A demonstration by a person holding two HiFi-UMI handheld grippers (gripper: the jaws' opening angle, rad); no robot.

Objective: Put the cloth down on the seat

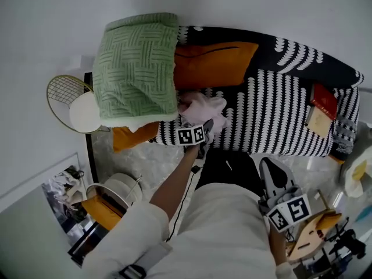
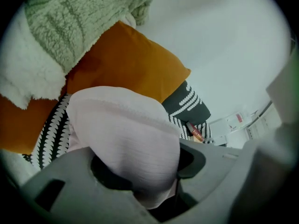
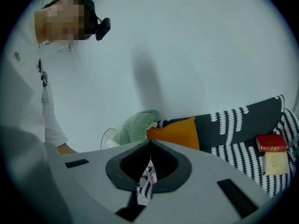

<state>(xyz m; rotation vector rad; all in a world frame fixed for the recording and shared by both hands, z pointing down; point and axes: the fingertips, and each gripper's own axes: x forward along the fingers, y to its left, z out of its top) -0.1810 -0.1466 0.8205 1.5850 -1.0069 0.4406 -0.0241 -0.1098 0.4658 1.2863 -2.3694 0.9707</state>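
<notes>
A pale pink cloth (image 1: 200, 106) lies bunched on the sofa's black-and-white patterned seat (image 1: 273, 115), by the orange cushion (image 1: 212, 63). My left gripper (image 1: 202, 122) reaches to it from the front edge. In the left gripper view the pink cloth (image 2: 126, 139) fills the space between the jaws and touches both, so the left gripper (image 2: 140, 164) is shut on it. My right gripper (image 1: 272, 167) hangs back at the lower right above my lap. The right gripper (image 3: 150, 146) has its jaws together with nothing in them.
A green knitted blanket (image 1: 136, 68) is heaped on the sofa's left end over another orange cushion (image 1: 133, 137). A red book (image 1: 324, 100) lies on the seat's right end. A round white side table with a gold wire rim (image 1: 78, 109) stands to the left. Clutter covers the floor.
</notes>
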